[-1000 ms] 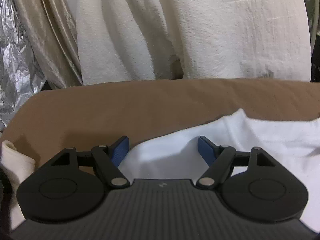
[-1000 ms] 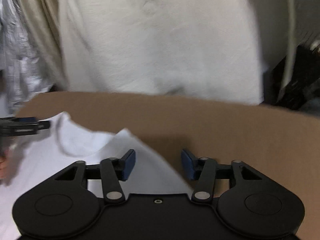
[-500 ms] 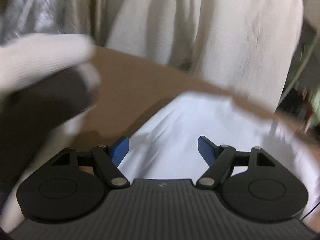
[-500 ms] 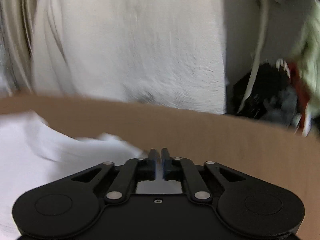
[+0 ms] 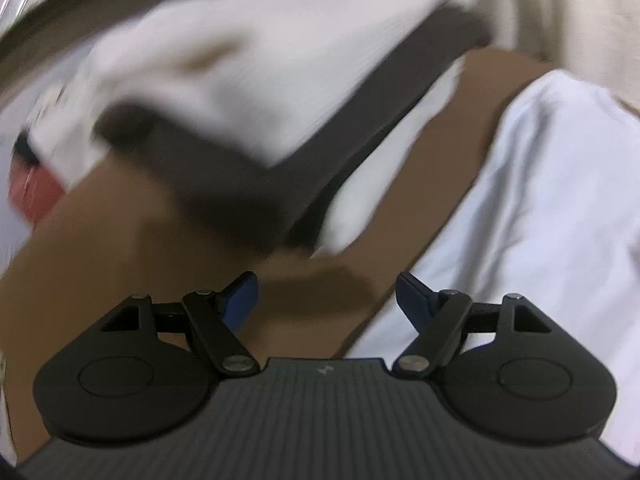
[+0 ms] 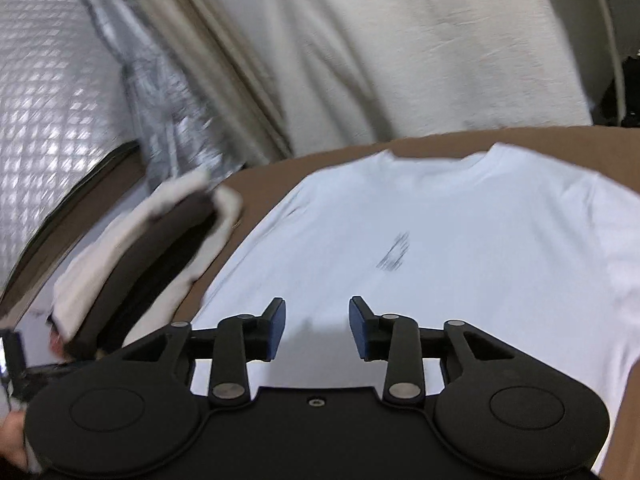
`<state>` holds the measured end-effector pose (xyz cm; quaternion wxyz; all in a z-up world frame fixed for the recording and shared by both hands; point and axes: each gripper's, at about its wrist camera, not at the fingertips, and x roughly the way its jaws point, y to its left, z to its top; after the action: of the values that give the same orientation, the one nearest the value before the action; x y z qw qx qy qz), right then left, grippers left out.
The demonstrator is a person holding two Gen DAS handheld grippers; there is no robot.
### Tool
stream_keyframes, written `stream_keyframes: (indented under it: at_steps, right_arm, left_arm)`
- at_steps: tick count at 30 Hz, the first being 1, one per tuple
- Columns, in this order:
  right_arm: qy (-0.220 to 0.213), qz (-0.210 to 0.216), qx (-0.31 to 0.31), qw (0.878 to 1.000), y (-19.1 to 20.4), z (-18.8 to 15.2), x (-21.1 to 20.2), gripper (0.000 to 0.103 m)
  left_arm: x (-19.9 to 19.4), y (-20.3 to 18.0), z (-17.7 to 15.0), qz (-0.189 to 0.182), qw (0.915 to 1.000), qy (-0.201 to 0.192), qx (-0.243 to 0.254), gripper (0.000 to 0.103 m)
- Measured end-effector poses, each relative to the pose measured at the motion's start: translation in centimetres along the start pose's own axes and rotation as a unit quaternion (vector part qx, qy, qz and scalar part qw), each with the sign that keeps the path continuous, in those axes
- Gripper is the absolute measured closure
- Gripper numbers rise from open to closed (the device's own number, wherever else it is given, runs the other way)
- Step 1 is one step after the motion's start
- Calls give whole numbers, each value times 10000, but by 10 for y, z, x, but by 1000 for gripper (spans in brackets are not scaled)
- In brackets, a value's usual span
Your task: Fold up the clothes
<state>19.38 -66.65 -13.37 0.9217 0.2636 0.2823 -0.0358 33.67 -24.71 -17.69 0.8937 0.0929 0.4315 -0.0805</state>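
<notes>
Table (image 6: pixel 520 138): brown top, carries everything; far edge runs along a cream cloth backdrop (image 6: pixel 400 40).
Shirt (image 6: pixel 420 240): white tee, spread flat on the table, neck toward the far edge, small dark print mid-chest. Left side looks already tucked in straight, sleeve not visible there; right sleeve runs out of frame, can't tell. In the left cam I only see its edge (image 5: pixel 540 200), to the right of that gripper.
Pile (image 6: pixel 140 248): white and dark cloth stacked near the table's left edge, just beside the shirt; v. blurred in both cams, can't tell what garments.
Handling: I'd judge the tee light, soft, floppy, no stiffness; thin knit will slide on the smooth top and wrinkle if dragged. Best pinched at hem, shoulder seam or side edge, 2 layers together, lifted not pushed.
Left gripper (image 5: pixel 326 300): jaws wide apart, nothing between them, over bare table between pile and shirt.
Right gripper (image 6: pixel 316 324): jaws apart, moderately wide, holding nothing, over the shirt's lower part on the near side.
Stage: flat tee w/ one straight side fits mid-fold or just laid out; can't say which.
</notes>
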Motion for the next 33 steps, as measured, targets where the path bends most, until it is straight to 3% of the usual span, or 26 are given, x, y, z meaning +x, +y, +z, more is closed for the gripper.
stream_keyframes:
  at_steps: [2,6,7,8,10,11,12,13,16,17,18,20,22,24,26,28,33]
  right_arm:
    - [114,12,-136,9998,14,-17,-2,61]
    - [296,10,-122,9995,27,-39,-7,61]
    - [341,9,-110,9994,30,-45,-9,61]
    - [376,-4,-138,9992,33,-49,-9,61]
    - [412,-86,-265,9988,38,-54,-8,61]
    - [419,-128,-319,9985,41,-57,-8,61]
    - [430,-162,-368,9983,42,-60,-7,61]
    - [460,-205,-398,9979,41,-63,-4,61]
    - [582,-421,-434,9965,35,-69,5,60]
    - [621,-594,-466,9952,32,-71,10,61]
    - [659,-798,-510,9933,29,-73,15,61]
    - [732,-1038,-493,9907,22,-76,23,60]
    - [811,-999,-407,9909,16,-77,27,60]
    - [814,-1007,-395,9908,14,-77,27,60]
    - [813,-1031,-420,9904,14,-76,25,60]
    - [804,-1096,-460,9896,13,-76,23,60]
    - [799,-1175,-472,9887,9,-78,27,60]
  left_arm:
    - [6,18,-5,-255,9988,332,-255,27]
    - [11,35,-10,-1287,9864,659,-777,27]
    - [15,32,-11,-1310,9864,716,-691,27]
    - [20,28,-12,-1104,9891,810,-538,27]
    - [34,16,-16,-285,9938,1072,-56,23]
    - [36,14,-17,-227,9941,1060,66,16]
    - [37,12,-17,-170,9942,1046,187,16]
    - [38,11,-17,-163,9941,1043,258,16]
    - [48,24,-17,-927,9870,1214,-500,9]
    - [48,24,-17,-968,9873,1169,-474,12]
    - [46,20,-17,-943,9892,1083,-289,21]
    - [36,19,-13,-1052,9907,824,-265,100]
    - [24,25,-8,-1170,9901,509,-591,102]
    - [2,29,-1,-650,9968,-173,-429,101]
    - [-20,30,3,-217,9962,-802,-273,101]
    - [-36,37,5,-343,9912,-1205,-434,101]
    - [-49,20,9,-119,9863,-1626,-234,101]
